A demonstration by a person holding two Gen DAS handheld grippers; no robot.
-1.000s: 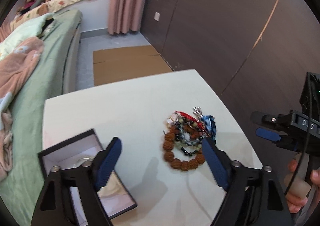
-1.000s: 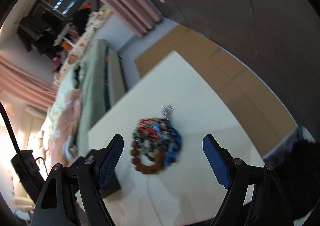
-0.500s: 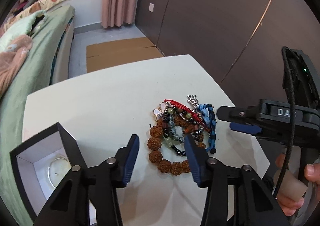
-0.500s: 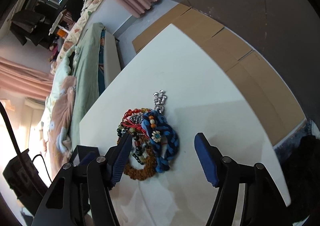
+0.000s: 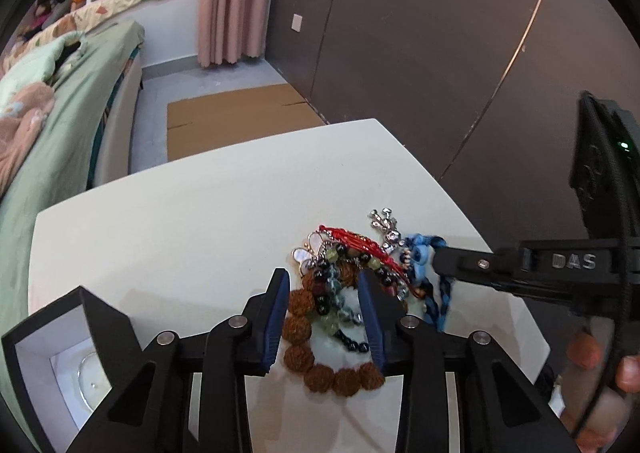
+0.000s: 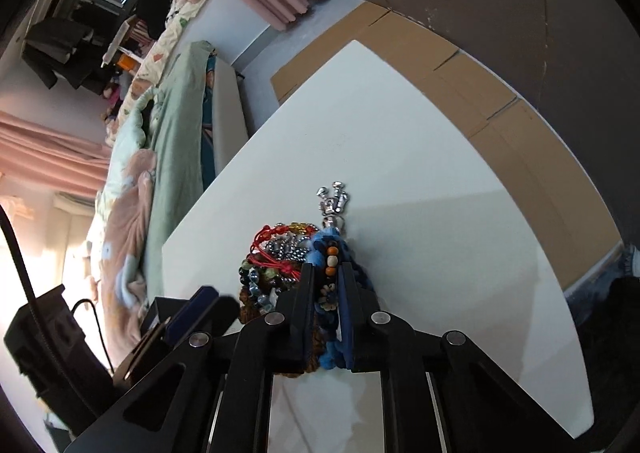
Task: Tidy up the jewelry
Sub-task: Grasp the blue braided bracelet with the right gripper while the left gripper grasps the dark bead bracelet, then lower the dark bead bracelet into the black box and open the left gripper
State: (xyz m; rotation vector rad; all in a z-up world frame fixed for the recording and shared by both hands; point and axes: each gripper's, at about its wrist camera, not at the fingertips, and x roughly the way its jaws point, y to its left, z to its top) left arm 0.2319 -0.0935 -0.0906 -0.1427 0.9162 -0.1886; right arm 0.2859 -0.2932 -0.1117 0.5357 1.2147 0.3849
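Note:
A tangled pile of jewelry lies on the white table (image 5: 180, 213): a brown seed-bead bracelet (image 5: 298, 329), a green and dark bead string (image 5: 332, 293), a red cord (image 5: 352, 239), a silver charm (image 5: 384, 219) and a blue braided bracelet (image 5: 442, 293). My left gripper (image 5: 324, 305) is half open, its fingers straddling the bead strings over the pile. My right gripper (image 6: 326, 285) is shut on the blue braided bracelet (image 6: 326, 253). It also shows in the left wrist view (image 5: 440, 261), reaching in from the right. An open black jewelry box (image 5: 68, 349) with a white lining sits at the lower left.
A bed with green covers (image 5: 48, 113) runs along the table's left side. Flat cardboard (image 5: 236, 119) lies on the floor beyond the far edge. A dark panelled wall (image 5: 440, 53) stands at the right. The table's right edge (image 5: 500, 253) is close to the pile.
Both grippers moved in onto the pile. The left jaws narrowed around the beads. The right jaws closed on the blue braided bracelet.

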